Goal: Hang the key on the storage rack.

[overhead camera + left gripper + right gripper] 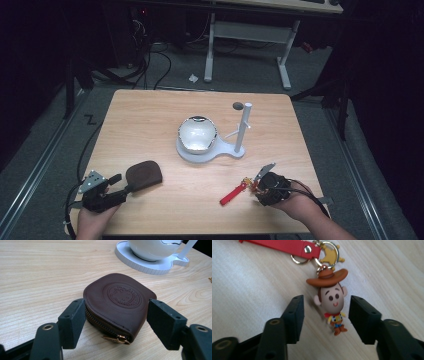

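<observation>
A brown leather coin pouch (144,173) with a zip lies at the table's front left. In the left gripper view the pouch (120,302) sits between the two jaws of my left gripper (116,317), which stands open around its near end. At the front right lies a keychain with a red strap (233,193) and a small cowboy figure (333,301). My right gripper (325,315) is open with the figure between its jaws, touching neither. In the high view the right gripper (257,186) sits over the figure and the left gripper (120,187) meets the pouch.
A white bowl-like object (197,133) rests on a white base (202,152) with an upright post (245,125) at the table's middle. A small dark disc (238,105) lies behind it. Cables trail off the table's left side.
</observation>
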Available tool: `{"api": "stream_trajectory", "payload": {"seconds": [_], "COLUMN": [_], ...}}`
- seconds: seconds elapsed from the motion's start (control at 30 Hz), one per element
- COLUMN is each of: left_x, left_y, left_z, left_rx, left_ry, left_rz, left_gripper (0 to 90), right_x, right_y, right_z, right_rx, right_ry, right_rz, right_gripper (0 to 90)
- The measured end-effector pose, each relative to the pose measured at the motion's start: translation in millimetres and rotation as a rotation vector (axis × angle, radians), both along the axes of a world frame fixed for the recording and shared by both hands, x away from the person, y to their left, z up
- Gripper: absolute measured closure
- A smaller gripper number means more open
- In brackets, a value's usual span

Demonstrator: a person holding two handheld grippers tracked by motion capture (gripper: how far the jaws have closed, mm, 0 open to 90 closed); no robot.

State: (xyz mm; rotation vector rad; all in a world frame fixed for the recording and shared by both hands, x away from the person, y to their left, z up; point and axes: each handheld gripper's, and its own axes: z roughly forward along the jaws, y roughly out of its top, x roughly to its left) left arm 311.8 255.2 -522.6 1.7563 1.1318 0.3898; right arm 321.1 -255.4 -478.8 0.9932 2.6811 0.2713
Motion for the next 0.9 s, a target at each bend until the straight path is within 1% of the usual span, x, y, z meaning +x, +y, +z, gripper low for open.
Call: {"api": "stream_trajectory", "payload": {"seconds": [0.1,0.13,0.17,0.23,0.3,0.43,0.53,0.57,0.63,0.67,0.7,0.83,0.9], "left_x": [-0.4,-0.5,-0.8,-0.9,-0.9,-0.6,-0.4,-0.2,-0.2,-0.2,-0.3,-0.5,-0.6], "left_y": [0.4,0.5,0.7,0.8,0.7,1.3,1.5,1.5,1.5,1.5,1.4,1.8,1.8], "left_z": [0.0,0.0,-0.2,-0.2,-0.3,-0.4,-0.6,-0.7,-0.5,-0.5,-0.4,-0.1,0.0], "left_rx": [0.001,0.002,0.001,0.002,0.008,0.006,0.007,0.007,0.007,0.007,0.006,0.002,0.000], "left_ry": [0.000,0.000,0.002,0.002,0.001,0.000,0.002,0.002,0.002,0.002,0.001,0.001,0.001], "left_rz": [0.000,0.000,-0.001,-0.001,-0.001,-0.001,-0.001,-0.001,-0.002,-0.002,-0.002,0.000,0.000], "left_gripper": [31.9,31.9,31.9,31.9,32.0,32.0,32.0,32.0,32.0,32.0,32.0,32.0,32.0], "right_x": [1.0,1.5,2.0,2.4,4.5,7.4,10.6,10.6,14.0,14.0,15.7,17.9,18.2], "right_y": [2.6,3.6,5.8,6.5,8.0,7.8,6.2,6.2,4.5,4.5,4.0,3.0,3.9], "right_z": [-2.2,-3.5,-6.6,-7.4,-9.7,-12.8,-12.7,-12.7,-12.9,-12.9,-12.7,-12.8,-12.6], "right_rx": [-0.005,-0.013,-0.032,-0.037,-0.050,-0.058,-0.036,-0.036,-0.015,-0.015,-0.005,0.008,0.003], "right_ry": [-0.003,-0.001,-0.004,-0.003,0.003,0.011,0.026,0.026,0.038,0.038,0.047,0.061,0.061], "right_rz": [0.007,0.014,0.019,0.020,0.030,0.028,0.010,0.010,-0.008,-0.008,-0.022,-0.039,-0.042], "right_gripper": [51.4,51.7,52.1,52.6,57.1,60.3,61.1,61.1,63.7,63.7,64.4,65.2,65.7]}}
